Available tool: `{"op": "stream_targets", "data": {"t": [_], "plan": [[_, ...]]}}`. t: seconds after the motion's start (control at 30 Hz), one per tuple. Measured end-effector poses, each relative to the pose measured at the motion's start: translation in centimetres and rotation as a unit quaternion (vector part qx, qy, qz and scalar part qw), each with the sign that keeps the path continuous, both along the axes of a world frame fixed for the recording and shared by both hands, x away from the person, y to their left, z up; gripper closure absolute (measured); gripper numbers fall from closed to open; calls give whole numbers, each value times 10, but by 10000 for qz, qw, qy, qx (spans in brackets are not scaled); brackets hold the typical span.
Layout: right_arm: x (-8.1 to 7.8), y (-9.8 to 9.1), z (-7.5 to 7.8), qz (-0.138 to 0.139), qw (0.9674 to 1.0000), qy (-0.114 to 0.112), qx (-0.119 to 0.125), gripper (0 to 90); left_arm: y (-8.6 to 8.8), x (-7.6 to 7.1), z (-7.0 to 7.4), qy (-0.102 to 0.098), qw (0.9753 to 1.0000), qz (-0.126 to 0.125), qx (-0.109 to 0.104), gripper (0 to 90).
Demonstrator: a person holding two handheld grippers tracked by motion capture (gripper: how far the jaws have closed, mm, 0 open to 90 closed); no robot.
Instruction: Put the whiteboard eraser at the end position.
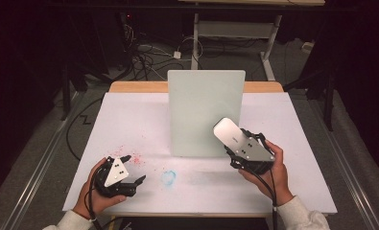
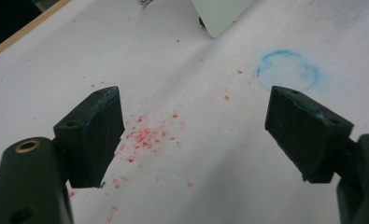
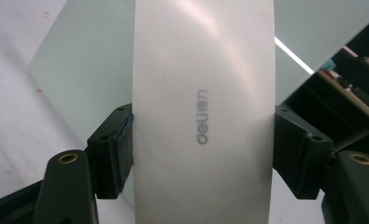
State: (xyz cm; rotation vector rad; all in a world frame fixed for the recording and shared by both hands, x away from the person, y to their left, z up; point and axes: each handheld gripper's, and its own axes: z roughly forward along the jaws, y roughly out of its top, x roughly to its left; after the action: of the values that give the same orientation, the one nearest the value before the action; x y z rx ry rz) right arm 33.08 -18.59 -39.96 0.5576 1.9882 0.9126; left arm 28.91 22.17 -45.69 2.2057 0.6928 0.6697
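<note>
A pale green-white board (image 1: 206,112) stands upright in the middle of the white-covered table (image 1: 129,120). My right gripper (image 1: 233,143) is shut on a white eraser (image 1: 227,131) and holds it close to the board's lower right corner. In the right gripper view the eraser (image 3: 203,93) carries a grey "deli" mark, both jaws press its sides, and the board (image 3: 88,56) is just behind it. My left gripper (image 1: 134,168) rests open near the front left of the table. In its own view the jaws stand wide apart over red specks (image 2: 145,135), with a blue ring smudge (image 2: 288,70) ahead.
Red specks (image 1: 135,158) and the blue ring smudge (image 1: 168,177) mark the sheet in front of the board. The table's wooden far edge (image 1: 129,86) shows behind the sheet. Cables (image 1: 144,60) and a white desk frame (image 1: 235,33) lie on the floor beyond.
</note>
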Motion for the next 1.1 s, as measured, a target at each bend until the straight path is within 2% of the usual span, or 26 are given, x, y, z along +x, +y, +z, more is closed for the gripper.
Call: {"op": "stream_targets", "data": {"t": [0.13,0.23,0.3,0.47,0.57,0.73,1.1], "plan": [[-3,4,0,156,9998,93,-39,312,0,0,0,-1,10000,3,3,187],[-5,7,0,411,9988,231,-104,312,0,0,0,9,10000,1,4,187],[-6,10,-2,585,9974,359,-236,312,0,0,0,17,10000,-2,4,187],[-6,15,-7,912,9922,759,-389,312,-1,0,-1,37,10000,-23,24,187],[-5,17,-11,992,9896,921,-493,312,0,0,-1,43,10000,-19,21,187],[-5,18,-15,1042,9874,1044,-576,312,-1,1,-1,47,10000,-15,46,187],[-6,26,-26,1276,9787,1404,-784,312,-1,0,-1,23,10000,-26,43,187]]}}
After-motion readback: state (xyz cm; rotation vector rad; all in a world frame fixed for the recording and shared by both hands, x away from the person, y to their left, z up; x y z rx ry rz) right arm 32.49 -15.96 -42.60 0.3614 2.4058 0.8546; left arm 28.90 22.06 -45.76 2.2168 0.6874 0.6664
